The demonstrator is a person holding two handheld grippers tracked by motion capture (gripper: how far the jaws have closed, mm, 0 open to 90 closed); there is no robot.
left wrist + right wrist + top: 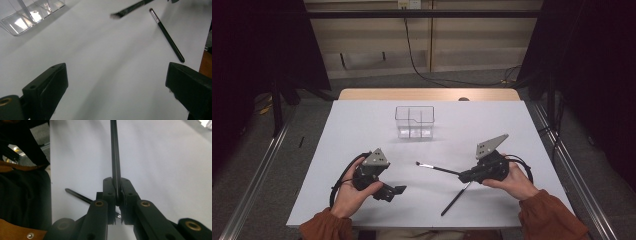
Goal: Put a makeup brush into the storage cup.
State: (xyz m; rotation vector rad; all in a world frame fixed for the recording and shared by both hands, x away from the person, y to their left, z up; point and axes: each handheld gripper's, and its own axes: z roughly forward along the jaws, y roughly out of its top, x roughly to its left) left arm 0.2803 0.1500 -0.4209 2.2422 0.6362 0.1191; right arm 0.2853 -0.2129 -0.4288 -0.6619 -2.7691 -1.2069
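Right fingers [125, 192]: clenched on a thin black brush [438, 169], handle pinched between my pads, seen close in the right gripper view.
Left fingers [47, 87]: released, jaws standing wide apart over bare table, nothing between them.
Right gripper [463, 175]: in my right hand [512, 182], right of table centre, pointing left across the table.
Left gripper [399, 190]: in my left hand [352, 192], near the front edge, pointing right.
Held brush: sticks out leftward from my right jaws, bristle tip toward table centre, roughly level, above the surface.
Second brush [457, 197]: lies flat on the white table [362, 125], slanting, just beneath my right gripper; apart from my left gripper.
Clear organiser [414, 121]: upright, divided into compartments, at the far middle, well apart from both grippers and both brushes.
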